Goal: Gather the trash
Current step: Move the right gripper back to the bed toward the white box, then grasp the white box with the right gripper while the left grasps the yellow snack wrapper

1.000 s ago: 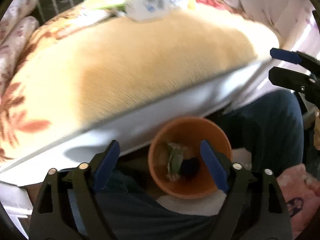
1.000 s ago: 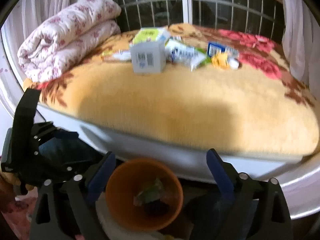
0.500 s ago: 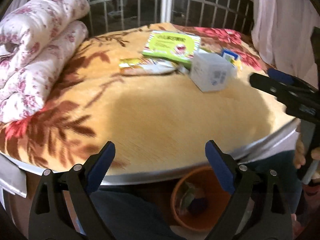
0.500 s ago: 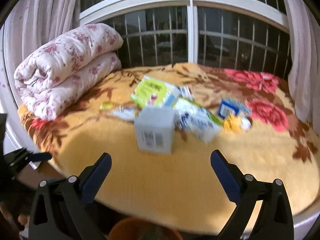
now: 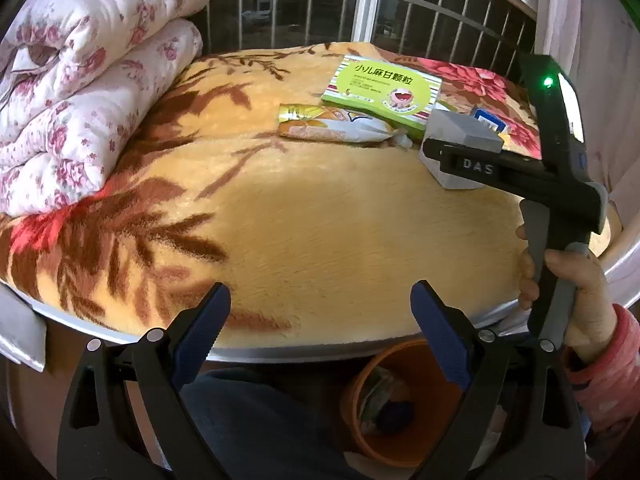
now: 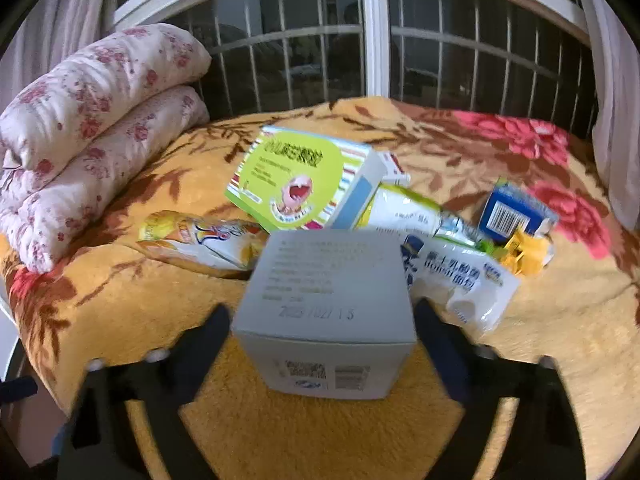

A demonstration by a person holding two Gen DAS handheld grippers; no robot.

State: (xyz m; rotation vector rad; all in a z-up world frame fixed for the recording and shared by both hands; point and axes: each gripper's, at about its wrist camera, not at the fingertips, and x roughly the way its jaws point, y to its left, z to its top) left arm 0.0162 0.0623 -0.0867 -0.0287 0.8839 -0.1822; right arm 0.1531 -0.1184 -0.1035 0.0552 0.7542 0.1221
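A white carton box (image 6: pixel 326 312) stands on the yellow floral blanket (image 6: pixel 300 432), between the open fingers of my right gripper (image 6: pixel 323 320); I cannot tell if they touch it. It also shows in the left wrist view (image 5: pixel 460 148), partly behind the right gripper. Behind it lie a green box (image 6: pixel 296 178), a yellow snack packet (image 6: pixel 200 240), a white bag (image 6: pixel 452 276), a blue box (image 6: pixel 516 210) and a yellow wrapper (image 6: pixel 528 250). My left gripper (image 5: pixel 320 320) is open and empty at the bed's near edge. An orange bin (image 5: pixel 404 404) holding trash sits below.
A folded floral quilt (image 5: pixel 80 80) is piled at the left of the bed. A barred window (image 6: pixel 372 40) and white curtains stand behind. The person's dark-trousered leg (image 5: pixel 260 420) is beside the bin.
Both grippers rose from over the orange bin to the bed. My right gripper moved forward until the white box sits between its open fingers.
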